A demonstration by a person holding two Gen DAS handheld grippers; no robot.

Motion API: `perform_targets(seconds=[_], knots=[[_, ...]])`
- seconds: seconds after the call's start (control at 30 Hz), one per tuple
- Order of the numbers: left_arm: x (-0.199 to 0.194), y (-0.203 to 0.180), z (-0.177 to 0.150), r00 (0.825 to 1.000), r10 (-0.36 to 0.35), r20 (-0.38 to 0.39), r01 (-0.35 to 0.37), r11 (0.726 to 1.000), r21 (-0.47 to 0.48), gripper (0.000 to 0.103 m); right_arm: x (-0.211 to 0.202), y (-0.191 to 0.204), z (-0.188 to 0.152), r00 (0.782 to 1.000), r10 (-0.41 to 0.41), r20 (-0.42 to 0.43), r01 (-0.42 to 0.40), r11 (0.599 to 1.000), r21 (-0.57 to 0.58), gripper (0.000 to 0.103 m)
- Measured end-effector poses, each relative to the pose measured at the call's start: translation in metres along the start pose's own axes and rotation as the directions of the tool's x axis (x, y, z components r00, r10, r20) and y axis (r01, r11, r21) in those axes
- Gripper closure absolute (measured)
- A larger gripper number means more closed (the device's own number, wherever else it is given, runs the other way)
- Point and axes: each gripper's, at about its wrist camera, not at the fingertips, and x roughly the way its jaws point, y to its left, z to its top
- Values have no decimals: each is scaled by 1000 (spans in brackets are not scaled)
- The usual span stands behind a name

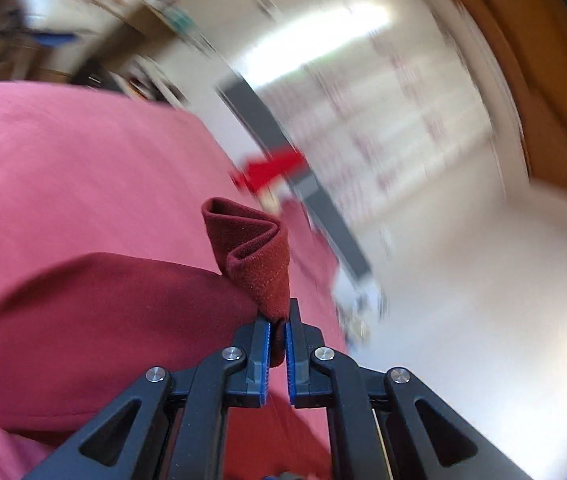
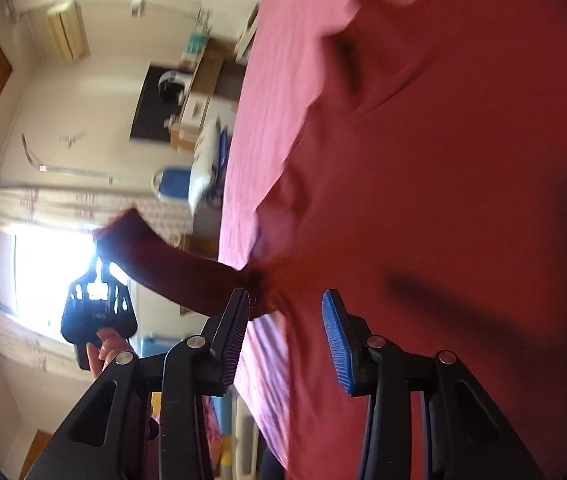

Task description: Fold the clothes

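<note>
Your left gripper is clenched on a bunched fold of the dark red garment, low in the centre of the left wrist frame. The pinched cloth stands up above the blue pads as a rolled loop. The rest of the garment spreads to the lower left over the pink bedsheet, which fills the left half of that frame. The room to the right is blurred.

In the right wrist frame, your right gripper has its 2 fingers spread apart; cloth bunches at the tip of the picture-left pad, and you cannot tell whether it is gripped. The garment covers the right half of that frame. A strip of it stretches to the left towards the other gripper, held by a hand at the lower left, against the bright window.
</note>
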Motion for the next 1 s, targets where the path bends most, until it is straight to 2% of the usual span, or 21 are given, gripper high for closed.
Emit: perform_targets(seconds=[0.1,0.17,0.23,0.3,0.37,0.4,0.43,0.47,0.6,0.67,0.73,0.77,0.9,0.93,0.97,1.0], knots=[[86,-28,-56,987,6,-161,1,999,44,99,-67,-25,-8,996,-38,81,36,999,25,61],[141,-37,-106,958,61,-279,-40,996,81,95,-103,-44,-14,990,-62,129,55,997,61,60],[189,-35,-153,908,136,-395,-98,989,114,90,-130,-61,-18,983,-85,160,71,993,92,59],[207,-36,-188,870,178,-460,-127,982,140,89,-145,-71,-20,980,-104,171,88,991,99,59],[223,-37,-222,827,219,-518,-153,974,166,81,-160,-81,-22,976,-122,181,104,989,106,58],[225,-41,-231,820,220,-528,-141,972,186,78,-165,-85,-22,975,-130,180,114,989,99,57],[224,-50,-242,814,216,-540,-107,968,226,70,-165,-85,-21,974,-136,178,123,989,86,56],[216,-54,-243,816,199,-542,-81,969,234,65,-164,-85,-19,974,-141,178,131,989,71,56],[182,-67,-245,825,127,-551,20,967,252,57,-147,-74,-3,975,-143,171,143,990,8,55],[153,-53,-231,854,198,-482,-41,947,318,57,-132,-67,7,976,-145,160,149,989,-18,55],[126,-32,-218,868,288,-404,-133,920,369,57,-110,-60,21,972,-179,149,187,981,-43,55],[114,-21,-212,869,329,-369,-180,905,384,57,-101,-57,28,972,-189,141,199,978,-57,55],[80,30,-188,843,445,-303,-315,864,392,57,-62,-58,50,956,-277,98,285,955,-85,56],[71,44,-174,846,445,-295,-315,862,396,57,-52,-60,55,950,-299,85,306,948,-85,58],[67,47,-173,849,443,-288,-310,859,407,57,-44,-62,57,946,-316,79,322,943,-80,59],[65,45,-175,847,455,-276,-306,841,446,57,-38,-64,58,941,-330,76,335,939,-73,60]])
